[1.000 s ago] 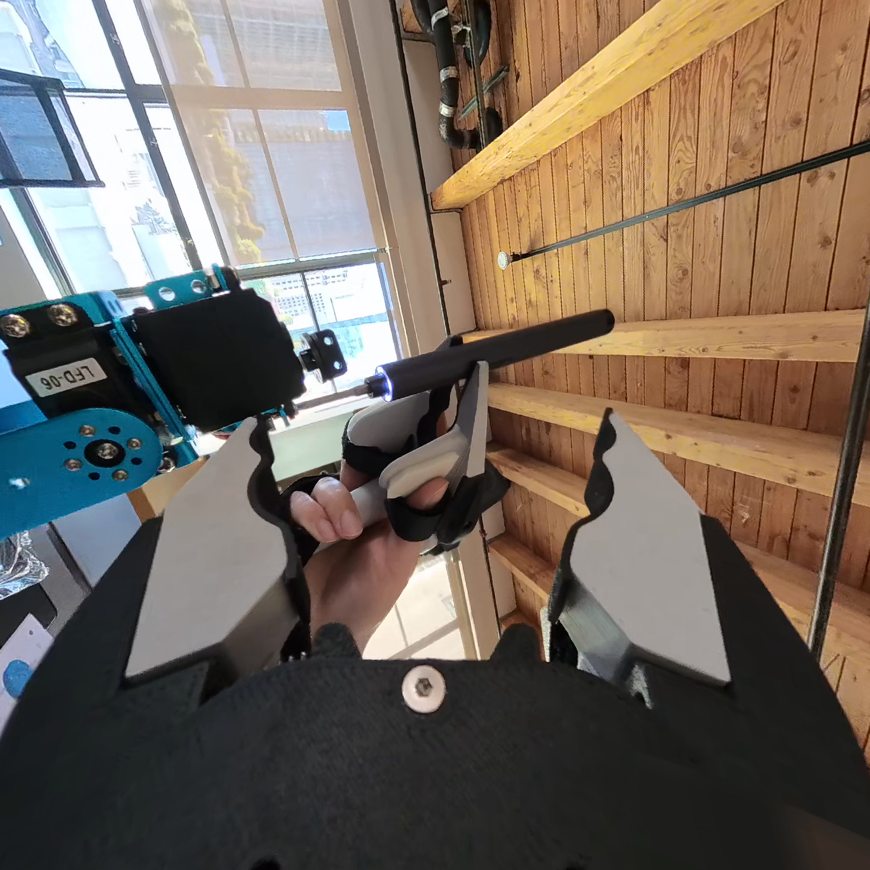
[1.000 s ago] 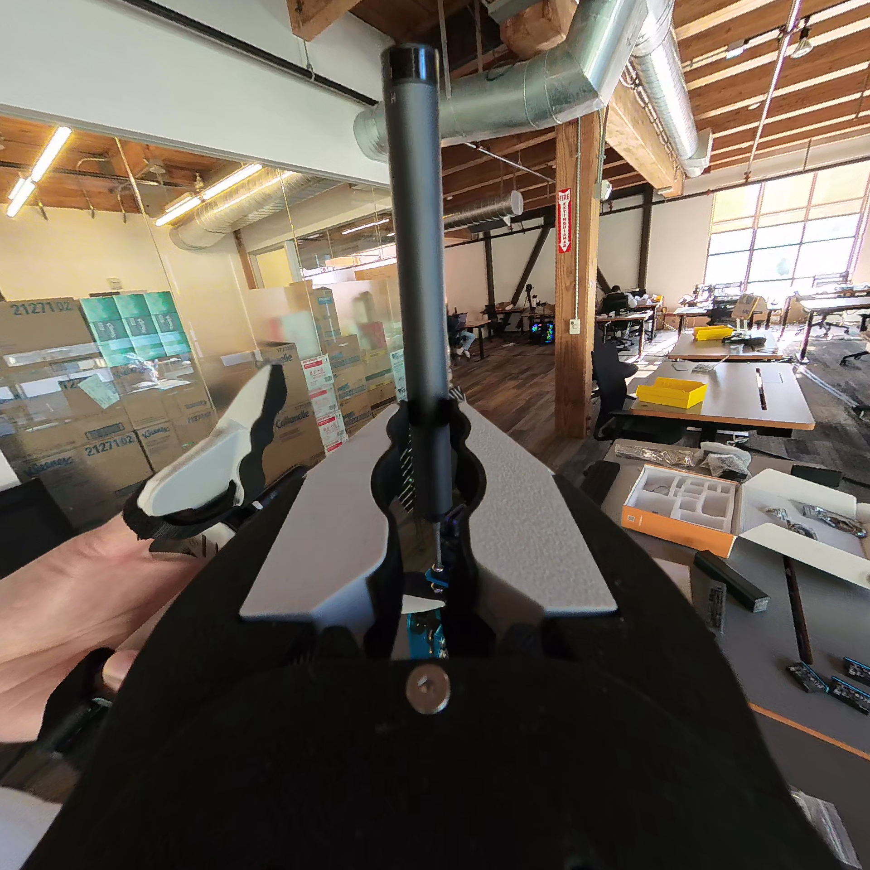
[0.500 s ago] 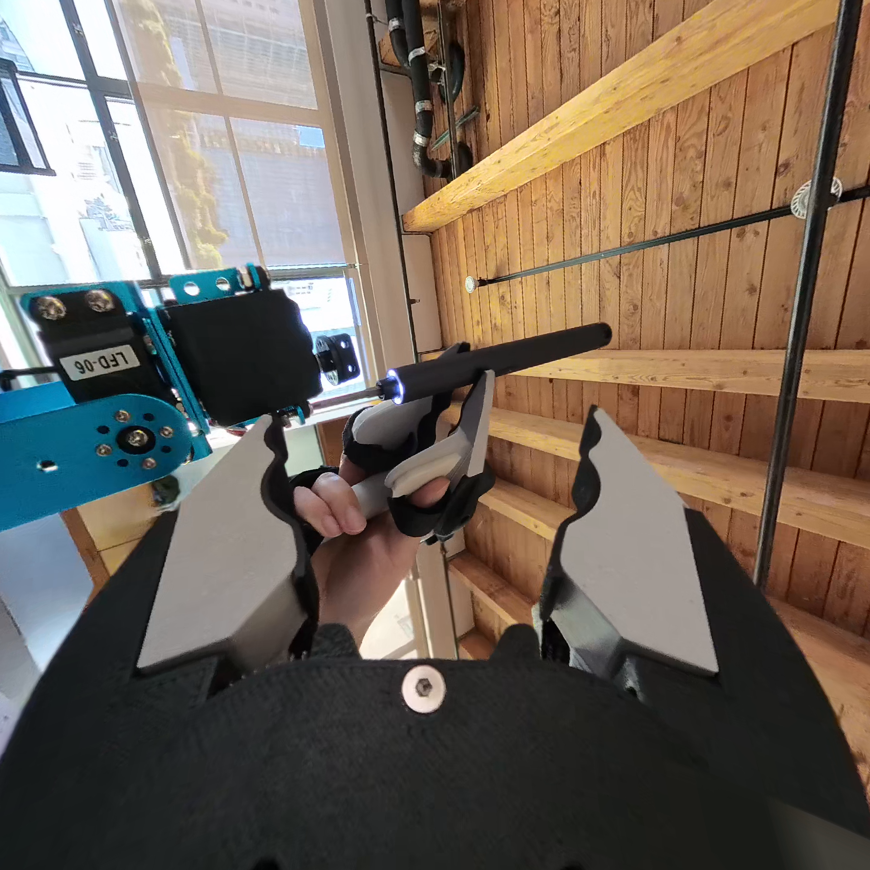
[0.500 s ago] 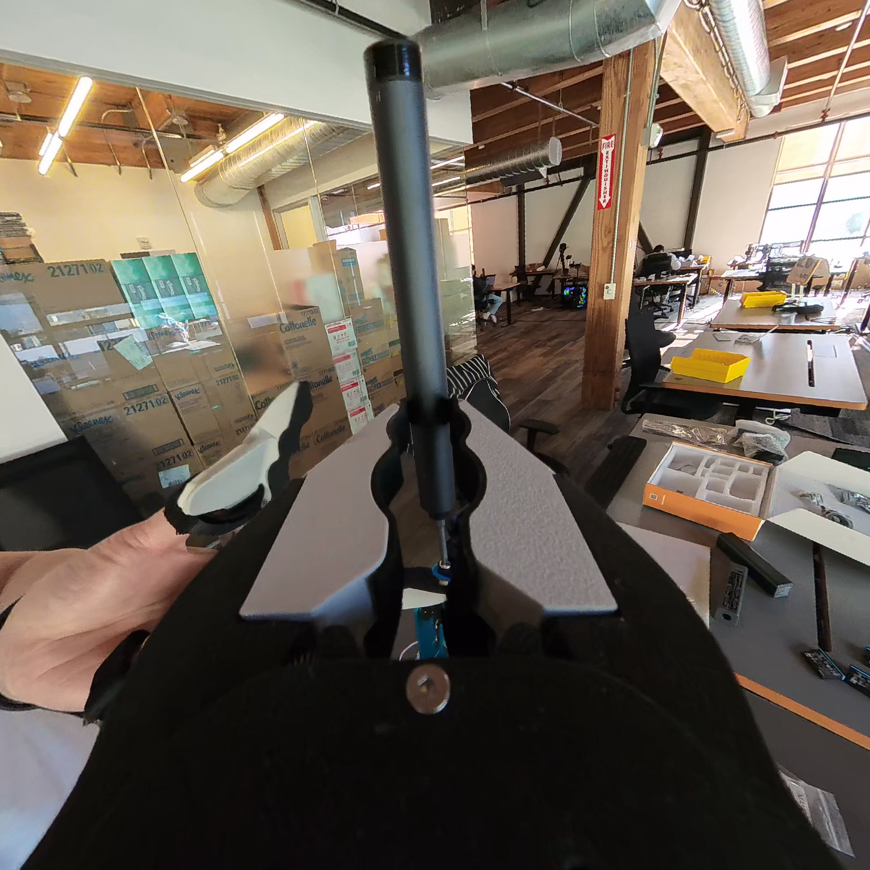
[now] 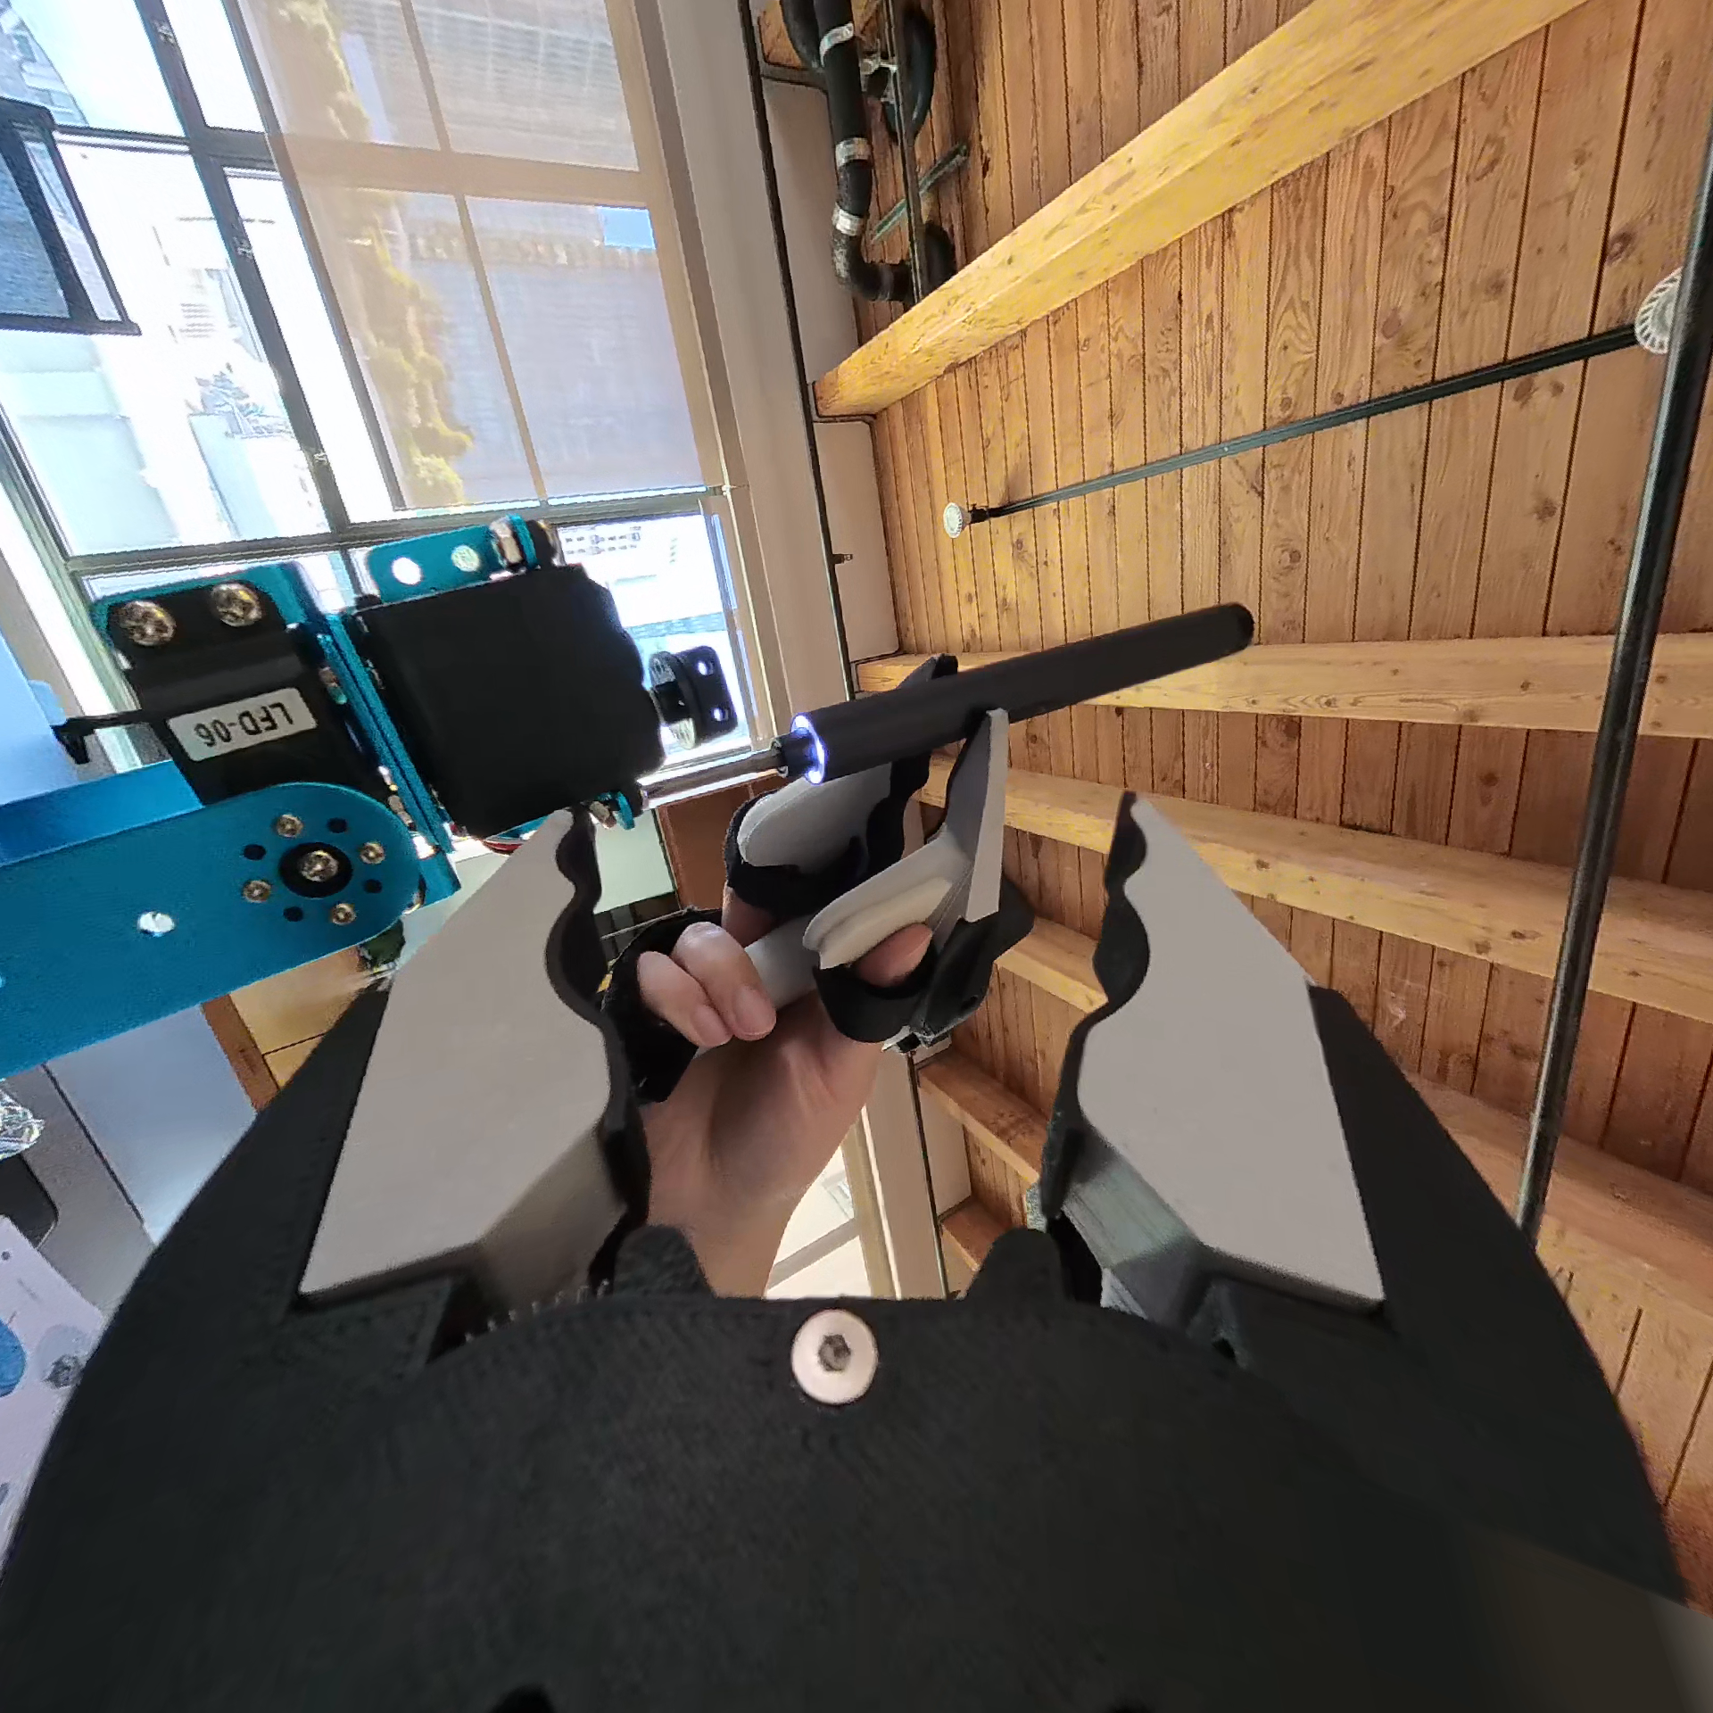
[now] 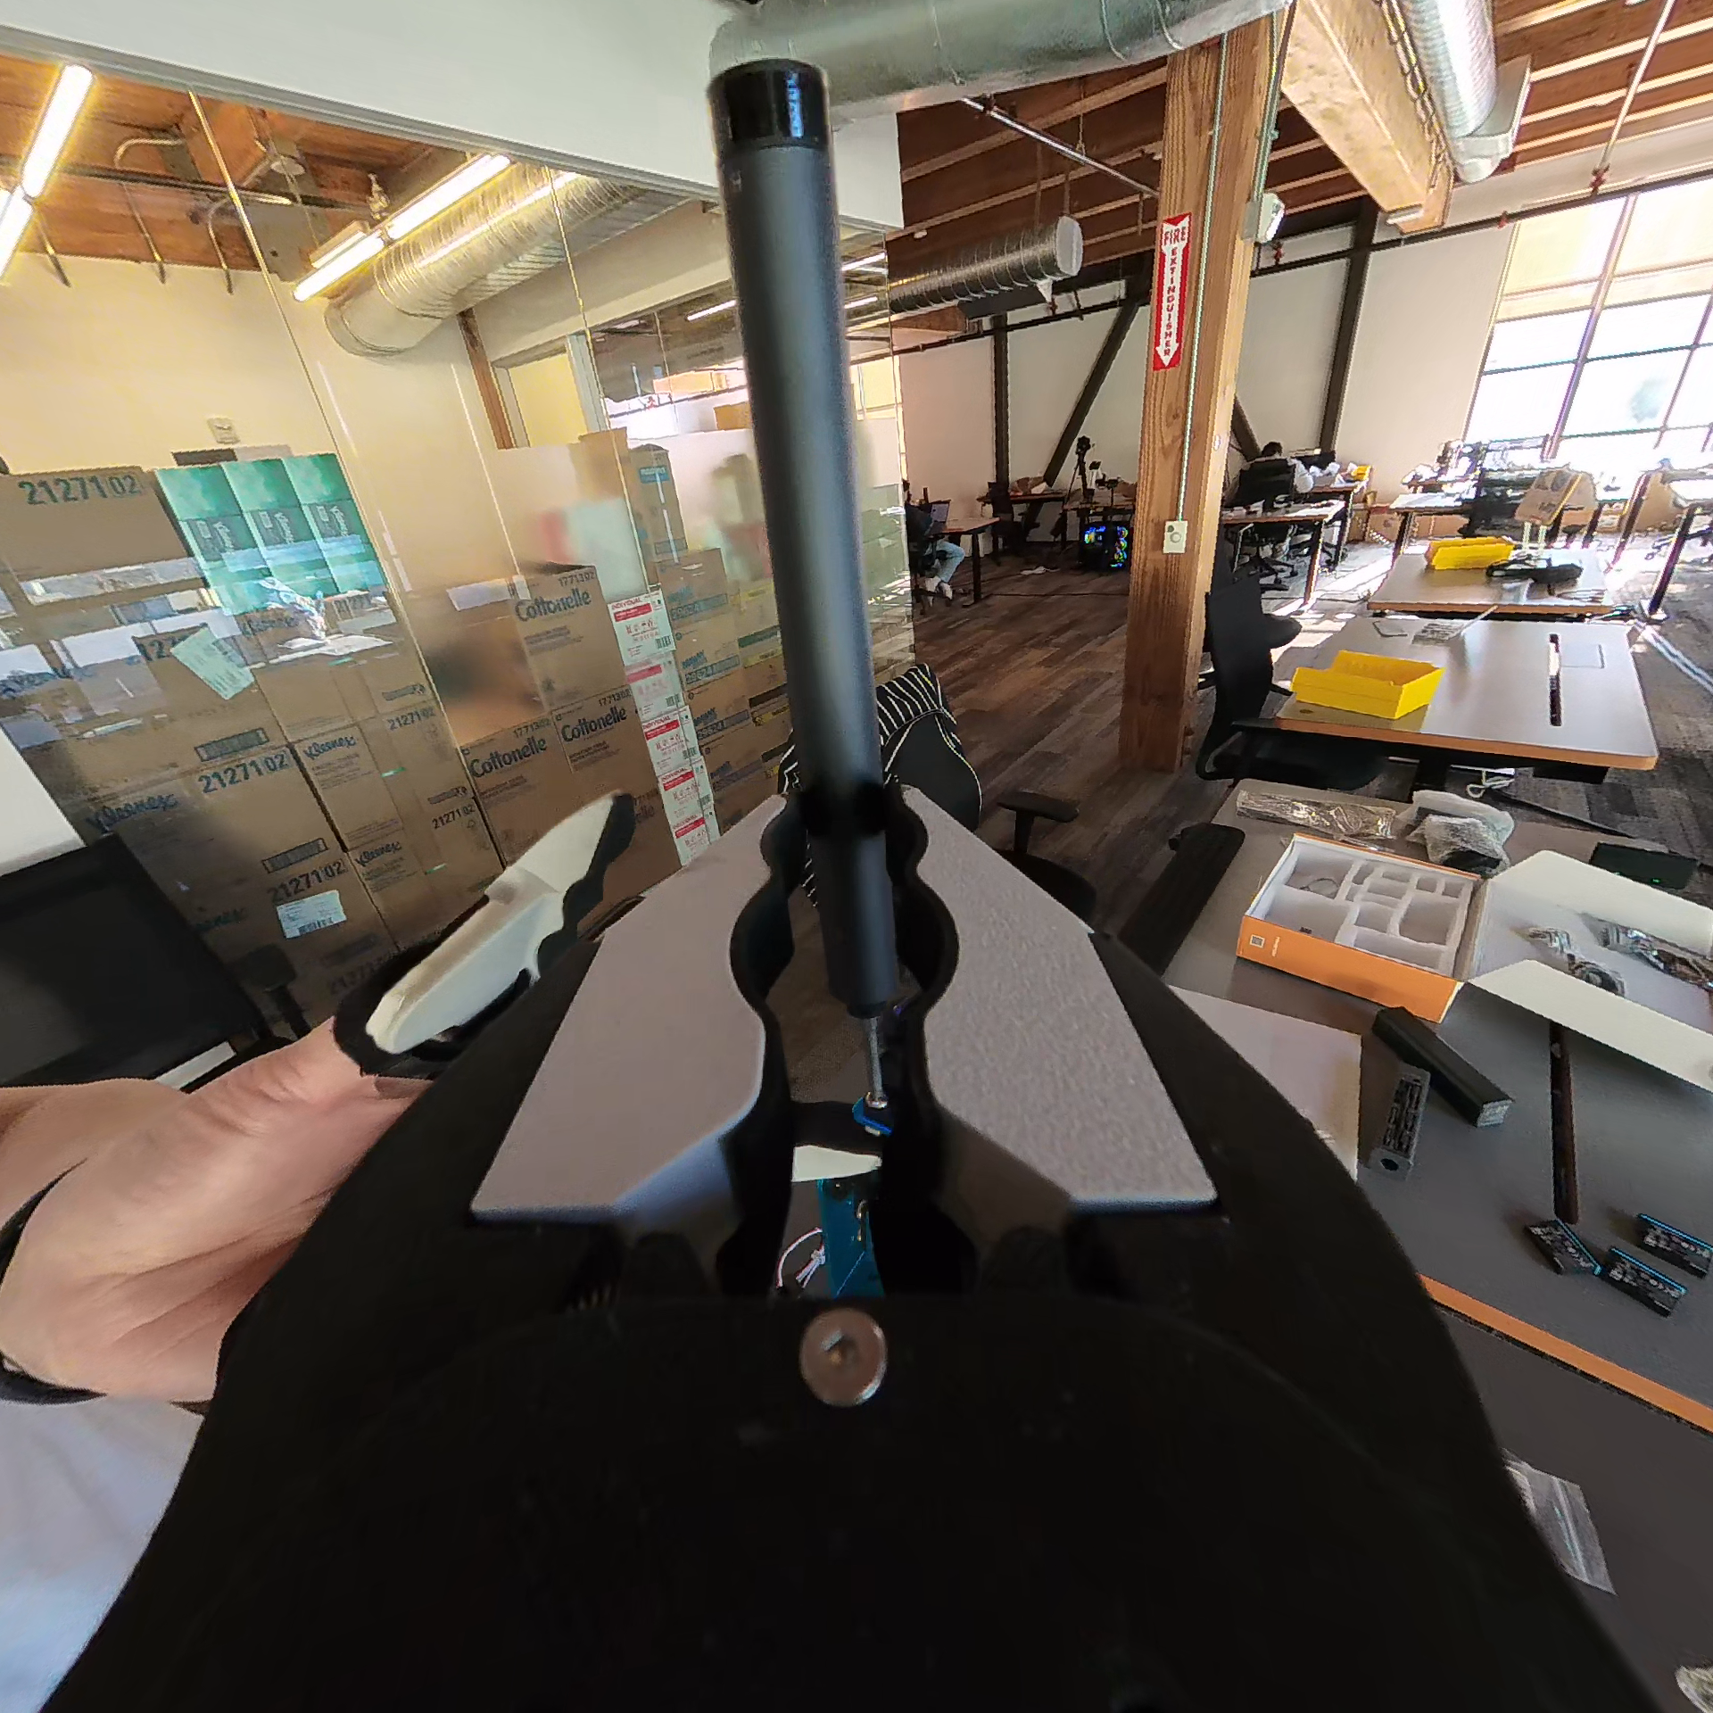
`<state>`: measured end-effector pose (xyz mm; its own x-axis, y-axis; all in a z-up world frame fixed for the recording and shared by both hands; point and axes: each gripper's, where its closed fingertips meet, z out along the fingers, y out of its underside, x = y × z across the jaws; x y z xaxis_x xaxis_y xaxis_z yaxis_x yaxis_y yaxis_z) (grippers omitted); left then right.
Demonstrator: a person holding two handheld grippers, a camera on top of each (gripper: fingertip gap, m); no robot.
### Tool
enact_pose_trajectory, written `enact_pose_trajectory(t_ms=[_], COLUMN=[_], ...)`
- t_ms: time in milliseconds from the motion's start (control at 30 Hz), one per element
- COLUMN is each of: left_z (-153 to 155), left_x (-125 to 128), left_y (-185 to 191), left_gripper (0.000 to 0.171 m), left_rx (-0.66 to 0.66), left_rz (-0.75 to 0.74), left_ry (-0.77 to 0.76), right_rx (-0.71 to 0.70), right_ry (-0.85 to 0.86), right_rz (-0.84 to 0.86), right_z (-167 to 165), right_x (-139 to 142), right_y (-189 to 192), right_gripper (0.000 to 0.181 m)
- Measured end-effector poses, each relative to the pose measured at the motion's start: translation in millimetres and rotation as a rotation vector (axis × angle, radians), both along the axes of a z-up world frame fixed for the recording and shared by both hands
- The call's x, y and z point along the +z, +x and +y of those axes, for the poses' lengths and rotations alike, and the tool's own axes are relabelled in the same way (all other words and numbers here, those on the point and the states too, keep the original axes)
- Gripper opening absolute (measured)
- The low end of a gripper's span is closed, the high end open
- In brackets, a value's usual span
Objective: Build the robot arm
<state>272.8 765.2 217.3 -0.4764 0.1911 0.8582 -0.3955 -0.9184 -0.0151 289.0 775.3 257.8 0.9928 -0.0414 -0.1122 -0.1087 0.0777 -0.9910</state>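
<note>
- Between the right gripper's [image 6: 839, 816] fingers: a dark screwdriver [image 6: 797, 519], clamped near its lower end, upright, bit down on a blue bracket [image 6: 848, 1214].
- In the left view: screwdriver tip lit, bit meeting the bracket beside a black servo [image 5: 505, 695].
- Left gripper [image 5: 839, 839]: jaws wide apart, empty, just below the servo.

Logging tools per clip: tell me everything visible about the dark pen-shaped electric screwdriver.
The slim dark grey pen-shaped electric screwdriver looks like matte metal with a black end cap. The right gripper is shut on its lower barrel. A thin steel bit projects from the nose, where a ring of bluish-white light glows. In the left wrist view the bit runs toward the black servo in a teal metal bracket; in the right wrist view its tip sits at a small blue part.
</note>
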Motion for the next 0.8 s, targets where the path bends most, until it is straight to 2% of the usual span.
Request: enact_pose_trajectory(t_ms=[567, 800], left_z=[-0.4, 0.0], left_x=[-4.9, -6.0], left_y=[1.0, 8.5], left_gripper=[0.101, 0.096], left_rx=[-0.039, -0.068], left_rz=[0.005, 0.057], left_ry=[0.009, 0.011], right_rx=[-0.011, -0.019], right_ry=[0.007, 0.018], right_rz=[0.001, 0.01], right_z=[-1.0, -3.3], right_x=[0.2, 0.7], right_y=[2.6, 5.2], right_gripper=[0.015, 0.016])
